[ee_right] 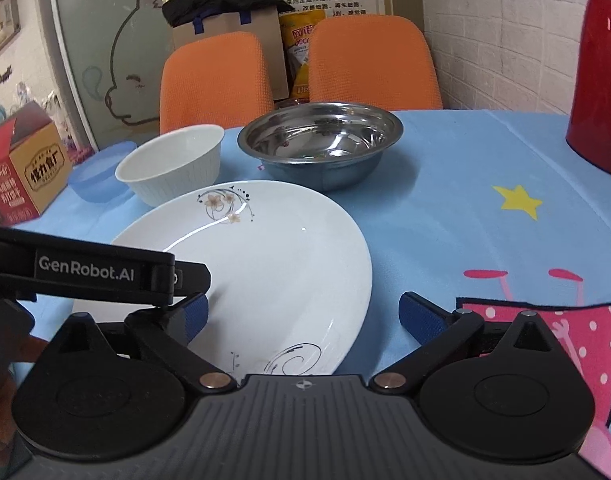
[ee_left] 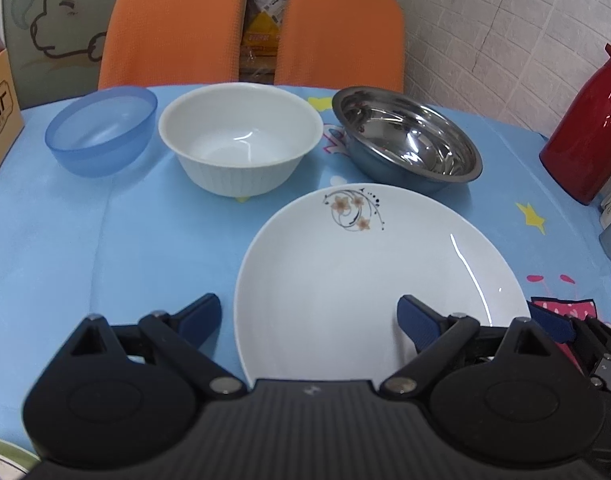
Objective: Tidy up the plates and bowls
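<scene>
On the blue-clothed worktop [ee_left: 105, 240], both tools, left tool [ee_left: 309, 320] and right tool [ee_right: 303, 316], hang spread and empty over the flowered white plate [ee_left: 365, 272], seemingly flanking its near rim to lift it.

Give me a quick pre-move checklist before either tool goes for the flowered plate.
1. Left tool open, nothing between its fingers: ok.
2. Right tool open and empty: ok.
3. Flowered plate empty, lying flat on the tablecloth: ok.
4. Blue bowl, white bowl and steel bowl upright, empty, set apart from each other: ok.
5. Red thermos away from the plate: ok.
6. Clearance between the two tools: cannot tell.
</scene>
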`<state>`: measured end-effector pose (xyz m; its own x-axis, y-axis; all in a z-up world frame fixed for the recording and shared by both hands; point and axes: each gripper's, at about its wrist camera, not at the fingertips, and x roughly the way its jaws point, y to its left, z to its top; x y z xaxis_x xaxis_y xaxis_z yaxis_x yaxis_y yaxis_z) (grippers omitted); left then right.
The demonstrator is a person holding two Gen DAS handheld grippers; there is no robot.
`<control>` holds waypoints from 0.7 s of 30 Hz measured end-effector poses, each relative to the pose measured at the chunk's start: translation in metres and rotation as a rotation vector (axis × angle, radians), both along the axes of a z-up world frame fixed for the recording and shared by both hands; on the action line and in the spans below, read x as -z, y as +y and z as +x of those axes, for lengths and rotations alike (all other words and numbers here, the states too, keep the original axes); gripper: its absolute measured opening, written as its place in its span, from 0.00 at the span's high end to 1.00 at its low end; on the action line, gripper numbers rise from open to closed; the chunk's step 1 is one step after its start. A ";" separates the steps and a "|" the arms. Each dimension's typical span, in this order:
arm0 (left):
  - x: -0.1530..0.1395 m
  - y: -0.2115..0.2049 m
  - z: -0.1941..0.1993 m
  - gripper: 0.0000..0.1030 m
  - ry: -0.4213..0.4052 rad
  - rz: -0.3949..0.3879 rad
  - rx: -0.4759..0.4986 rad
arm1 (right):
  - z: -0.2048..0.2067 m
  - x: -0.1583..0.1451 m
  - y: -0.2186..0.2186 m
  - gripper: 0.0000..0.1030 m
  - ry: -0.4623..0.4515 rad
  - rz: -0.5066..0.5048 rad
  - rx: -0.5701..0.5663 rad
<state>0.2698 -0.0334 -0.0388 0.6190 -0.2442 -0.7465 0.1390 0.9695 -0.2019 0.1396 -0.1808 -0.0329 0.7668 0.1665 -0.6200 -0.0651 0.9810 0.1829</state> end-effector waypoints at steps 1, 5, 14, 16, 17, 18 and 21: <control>0.000 -0.001 0.000 0.10 -0.004 -0.006 0.002 | 0.000 0.001 0.000 0.00 -0.004 0.006 0.006; 0.002 -0.015 -0.007 0.22 -0.044 0.072 0.010 | 0.000 0.003 0.022 0.00 -0.030 -0.110 -0.044; -0.021 -0.009 -0.048 0.24 -0.044 0.040 0.008 | -0.038 -0.018 0.021 0.00 -0.044 -0.060 -0.012; -0.030 -0.009 -0.061 0.24 -0.079 0.049 0.018 | -0.050 -0.025 0.025 0.00 -0.072 -0.081 -0.003; -0.034 -0.009 -0.067 0.24 -0.088 0.051 0.017 | -0.055 -0.027 0.026 0.00 -0.082 -0.080 -0.001; -0.038 -0.008 -0.073 0.24 -0.097 0.044 0.014 | -0.060 -0.030 0.026 0.00 -0.088 -0.075 0.001; -0.050 -0.002 -0.095 0.24 -0.132 0.011 0.012 | -0.077 -0.039 0.028 0.00 -0.117 -0.063 0.004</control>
<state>0.1748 -0.0353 0.0116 0.7093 -0.2441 -0.6613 0.1749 0.9697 -0.1703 0.0629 -0.1525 0.0065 0.8350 0.1264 -0.5356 -0.0781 0.9906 0.1120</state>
